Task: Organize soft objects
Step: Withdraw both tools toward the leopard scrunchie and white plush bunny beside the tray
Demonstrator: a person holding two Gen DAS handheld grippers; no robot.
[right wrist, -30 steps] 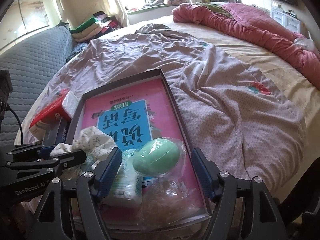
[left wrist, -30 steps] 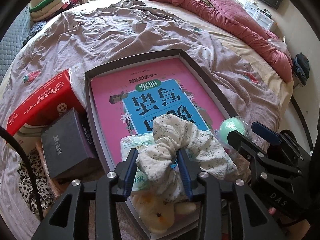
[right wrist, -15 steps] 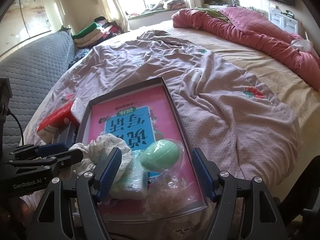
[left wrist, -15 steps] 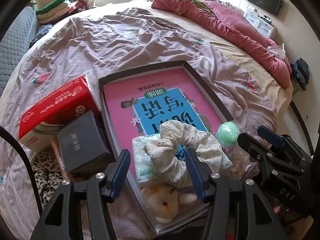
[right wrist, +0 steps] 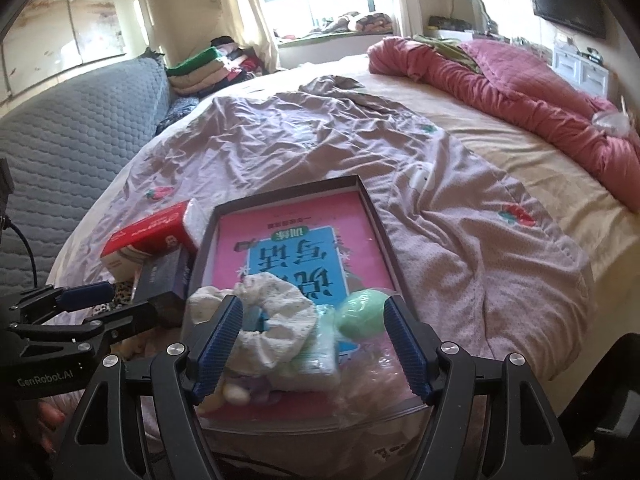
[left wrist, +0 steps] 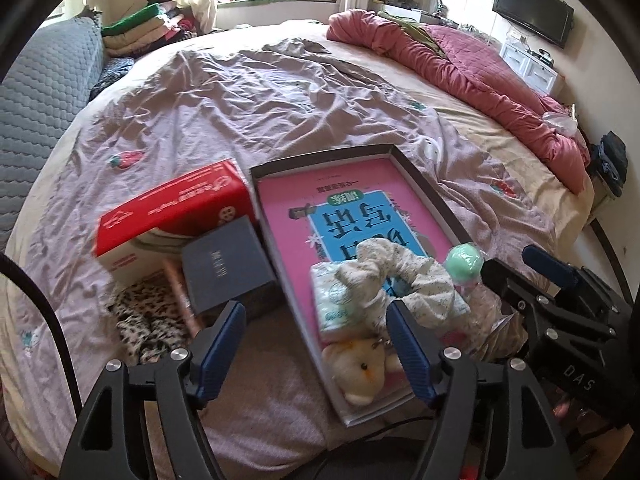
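Hovering over a dark, shallow tray [left wrist: 424, 184] on a rumpled mauve bedspread [left wrist: 248, 92], the left gripper [left wrist: 314, 344] angles steeply down, its ribbed blue pads spreading wider apart with nothing between them. The floral scrunchie [left wrist: 404, 276], a puffy ring of gathered cotton, lies released in the tray's near end, draped partly over a soft pack of tissues [left wrist: 334, 300]. Just nearer than the scrunchie, at the tray's near edge, sits a small cream plush animal [left wrist: 362, 368], fuzzy and rounded. The right gripper [right wrist: 314, 346] tilts down over the same near end, jaws wide and gripping nothing; a smooth, pale-green ball [right wrist: 362, 312] in crinkled clear plastic rests just ahead of its right pad. The tray's floor is covered by a glossy pink-and-blue book [left wrist: 352, 208]. Touching the tray's left wall stand a matte, dark grey box [left wrist: 224, 264] and, behind it, a red cardboard box [left wrist: 172, 208]. Near the grey box lies a leopard-print cloth [left wrist: 140, 320], loosely bunched. Well beyond the tray, a quilted red duvet [left wrist: 472, 64] is heaped along the bed's far side.
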